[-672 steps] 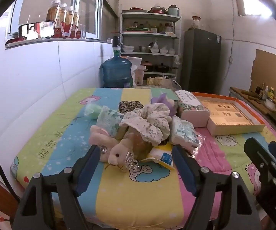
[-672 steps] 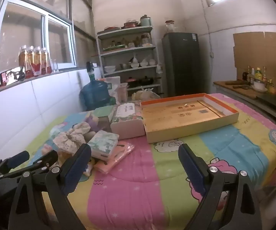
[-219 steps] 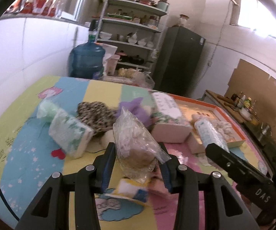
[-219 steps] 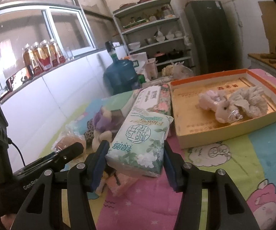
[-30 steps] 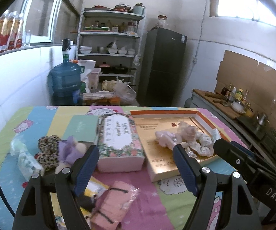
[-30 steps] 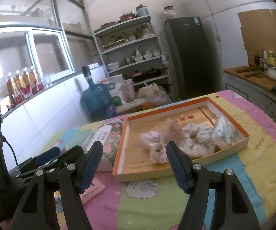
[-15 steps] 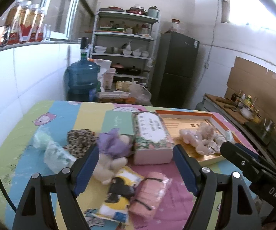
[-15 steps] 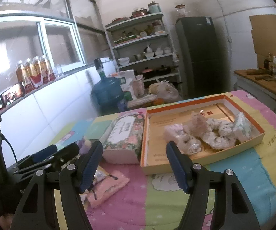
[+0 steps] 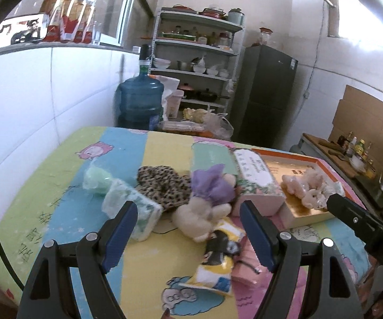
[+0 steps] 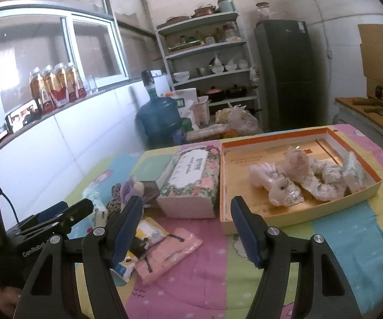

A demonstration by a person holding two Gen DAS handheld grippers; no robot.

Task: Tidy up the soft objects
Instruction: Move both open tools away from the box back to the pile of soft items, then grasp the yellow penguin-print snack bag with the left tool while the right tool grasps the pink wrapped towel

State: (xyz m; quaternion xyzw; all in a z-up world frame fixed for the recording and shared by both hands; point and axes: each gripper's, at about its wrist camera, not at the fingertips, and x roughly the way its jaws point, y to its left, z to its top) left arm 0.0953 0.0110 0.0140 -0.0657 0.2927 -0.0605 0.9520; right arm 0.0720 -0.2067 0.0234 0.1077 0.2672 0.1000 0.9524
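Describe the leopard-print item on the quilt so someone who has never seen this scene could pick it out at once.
Start at the floral tissue box left of the orange-rimmed tray on the striped quilt. Left of the box lies a cream plush toy with a purple bow; the leopard-print item is a crumpled fabric heap beside it, the only spotted brown-and-black thing there.

The left tool [image 9: 188, 226] hangs wide open and empty above a cream plush toy [image 9: 199, 219], with a leopard-print scrunchie [image 9: 162, 186] and tissue pack [image 9: 135, 210] beside it.
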